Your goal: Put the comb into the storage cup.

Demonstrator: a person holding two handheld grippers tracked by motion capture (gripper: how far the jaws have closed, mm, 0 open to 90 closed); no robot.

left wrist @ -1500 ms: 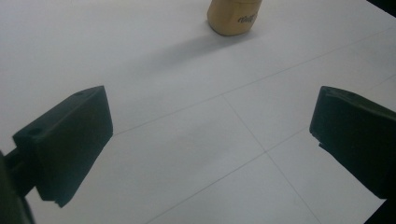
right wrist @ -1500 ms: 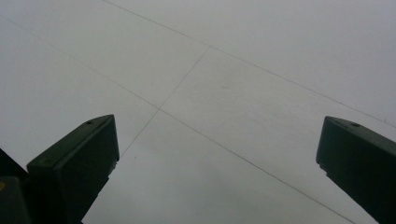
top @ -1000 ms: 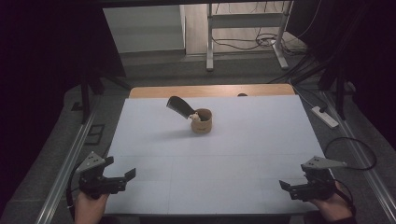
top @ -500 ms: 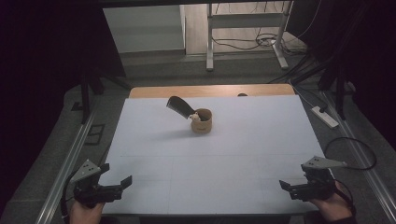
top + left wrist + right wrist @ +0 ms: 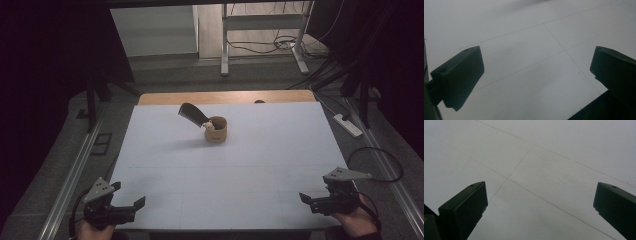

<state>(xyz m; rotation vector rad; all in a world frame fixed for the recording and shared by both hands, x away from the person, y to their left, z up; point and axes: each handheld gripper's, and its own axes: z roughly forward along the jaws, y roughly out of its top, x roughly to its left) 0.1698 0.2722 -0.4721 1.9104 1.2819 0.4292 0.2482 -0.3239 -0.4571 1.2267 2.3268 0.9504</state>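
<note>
- Both grippers, left gripper (image 5: 131,209) and right gripper (image 5: 309,201), I hold spread wide, nothing gripped.
- Tan cup (image 5: 216,130) far ahead between them, upright, dark comb (image 5: 192,114) leaning out.

A: Count's in: one wooden cup (image 5: 216,130) near the counter's (image 5: 280,150) far edge, one dark comb (image 5: 192,114) leaning out of it.
B: And two grippers, left gripper (image 5: 131,207) and right gripper (image 5: 307,199), at the near corners.

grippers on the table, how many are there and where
2. The left gripper hangs at the near left corner of the white table; the right gripper sits at the near right edge. Both have jaws open, far from the cup.
</note>
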